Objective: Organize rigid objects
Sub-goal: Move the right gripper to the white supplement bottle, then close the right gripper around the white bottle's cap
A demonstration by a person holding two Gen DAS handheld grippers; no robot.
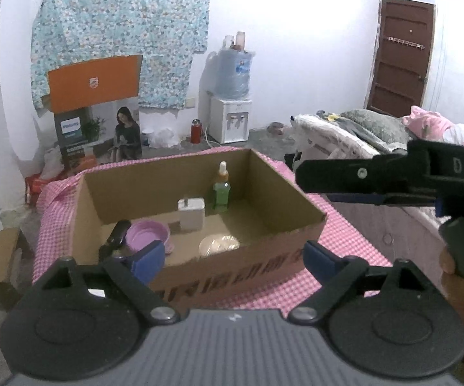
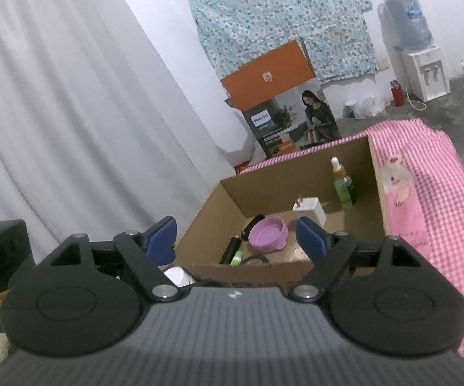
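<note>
**Both grippers empty above a half-filled box**

Left gripper point(image 1: 233, 259) hung just short of the cardboard box point(image 1: 296, 193), its blue pads spread wide with nothing between them. The right gripper point(image 2: 236, 236) was likewise apart and empty, poised over the box's near wall; in the left view it reached in from the side as a dark bar.

Inside the box, close to the near wall, lay a purple bowl point(image 1: 148, 234) beside a black object point(image 1: 116, 234) whose shape was hard to read, and a pale round lid or dish point(image 1: 219, 244) flat on the floor. Further back a white charger point(image 1: 191, 214) stood upright, and a green bottle point(image 1: 221, 189) stood in the far corner, probably set there so the tall thing would not topple onto the rest.

The box rested on a counter under a pink checked cloth point(image 1: 344, 241). In the right view a white object point(image 2: 177, 276) peeked from behind the gripper, mostly hidden, so it could not be identified. Whether anything was left to sort outside the box could not be told.
</note>
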